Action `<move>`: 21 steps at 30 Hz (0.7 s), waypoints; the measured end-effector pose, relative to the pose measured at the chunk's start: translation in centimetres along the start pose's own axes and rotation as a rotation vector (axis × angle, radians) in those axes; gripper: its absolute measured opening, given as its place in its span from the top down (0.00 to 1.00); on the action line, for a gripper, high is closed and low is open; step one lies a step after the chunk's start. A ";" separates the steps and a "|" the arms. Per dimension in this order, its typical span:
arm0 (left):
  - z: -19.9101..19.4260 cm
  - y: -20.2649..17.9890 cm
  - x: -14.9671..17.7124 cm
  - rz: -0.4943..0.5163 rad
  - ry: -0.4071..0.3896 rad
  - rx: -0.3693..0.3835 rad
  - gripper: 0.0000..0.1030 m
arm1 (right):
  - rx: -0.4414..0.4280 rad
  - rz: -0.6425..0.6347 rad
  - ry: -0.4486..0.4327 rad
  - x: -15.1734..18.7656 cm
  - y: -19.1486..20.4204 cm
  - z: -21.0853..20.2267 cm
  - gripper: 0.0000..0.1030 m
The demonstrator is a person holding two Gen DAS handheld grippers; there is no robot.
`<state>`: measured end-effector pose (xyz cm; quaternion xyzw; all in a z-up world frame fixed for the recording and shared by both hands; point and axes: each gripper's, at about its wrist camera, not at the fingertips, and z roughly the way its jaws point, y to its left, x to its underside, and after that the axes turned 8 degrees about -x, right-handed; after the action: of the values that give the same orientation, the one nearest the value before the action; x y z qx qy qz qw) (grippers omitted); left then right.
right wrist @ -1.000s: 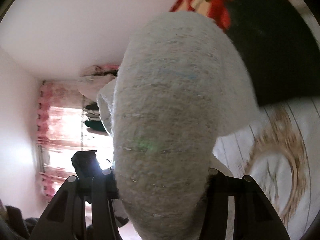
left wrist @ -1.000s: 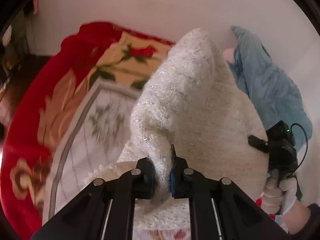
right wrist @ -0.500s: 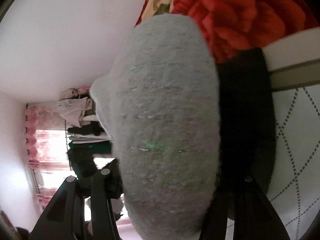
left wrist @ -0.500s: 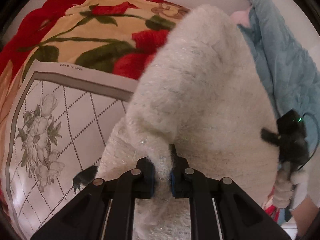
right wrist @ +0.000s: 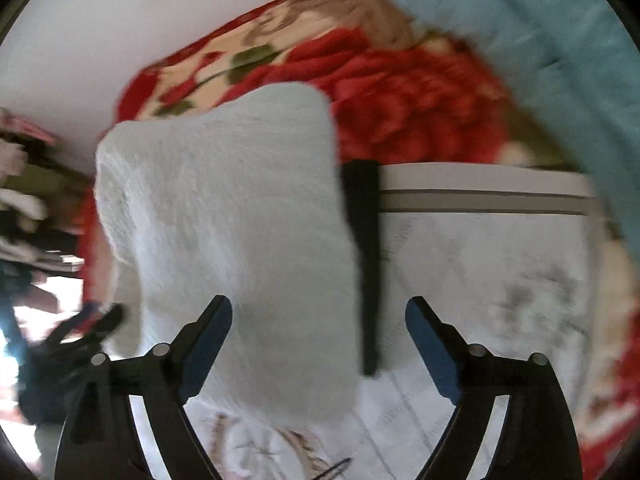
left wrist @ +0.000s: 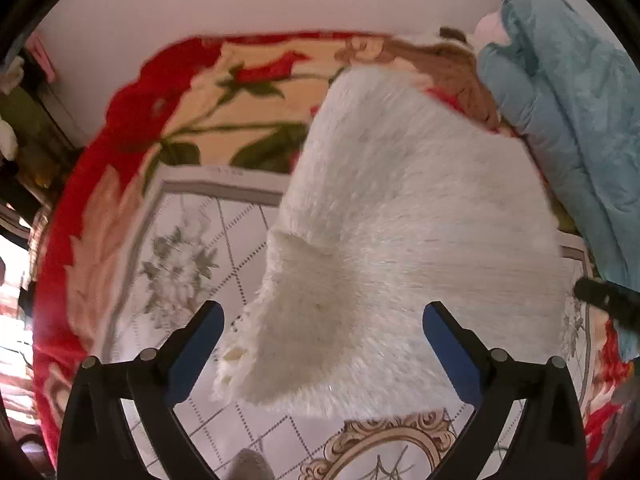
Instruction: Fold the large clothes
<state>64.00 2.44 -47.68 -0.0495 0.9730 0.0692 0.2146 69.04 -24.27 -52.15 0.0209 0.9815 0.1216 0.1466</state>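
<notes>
A white fluffy sweater (left wrist: 392,216) lies spread in a heap on the bed, its near edge between the fingers of my left gripper (left wrist: 322,320). The left jaws are opening wide, and their blue pads stand clear of the knit on both sides. In the right wrist view the same sweater (right wrist: 224,220) is a folded slab reaching under my right gripper (right wrist: 320,308). Those jaws are opening too, with no pad pressing on it. A black strip (right wrist: 366,260) lies along the sweater's right edge. The right gripper's dark tip (left wrist: 608,300) shows at the left view's right edge.
The bed carries a red rose-patterned blanket (left wrist: 132,120) and a white mat with a grey border and flower print (left wrist: 180,264). A pale blue quilt (left wrist: 572,92) is piled at the right. A white wall stands behind the bed. Clothes hang at the far left (right wrist: 24,184).
Both grippers were shut on the raised sweater and now stand open. The sweater has dropped onto the bed. Both cameras have tipped downward toward the mat.
</notes>
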 end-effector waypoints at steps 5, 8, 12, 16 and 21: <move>-6.0 -0.2 0.7 -0.009 -0.054 -0.011 0.00 | 0.215 -0.016 -0.051 3.0 1.1 -5.4 0.11; -10.2 0.1 1.1 -0.008 -0.084 -0.009 0.00 | 0.314 -0.043 -0.106 4.3 3.3 -10.8 0.11; -16.8 0.7 2.1 -0.009 -0.119 0.010 0.00 | 0.363 -0.053 -0.145 6.6 5.9 -17.8 0.11; -24.1 1.5 3.8 0.000 -0.157 0.025 0.00 | 0.376 -0.079 -0.188 9.3 9.1 -25.5 0.11; -32.6 3.2 6.4 -0.018 -0.174 0.009 0.00 | 0.370 -0.107 -0.254 13.4 12.6 -34.6 0.11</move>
<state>44.41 0.08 -20.77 -0.0510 0.9504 0.0671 0.2993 46.17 -19.09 -20.78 0.0106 0.9605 -0.0718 0.2688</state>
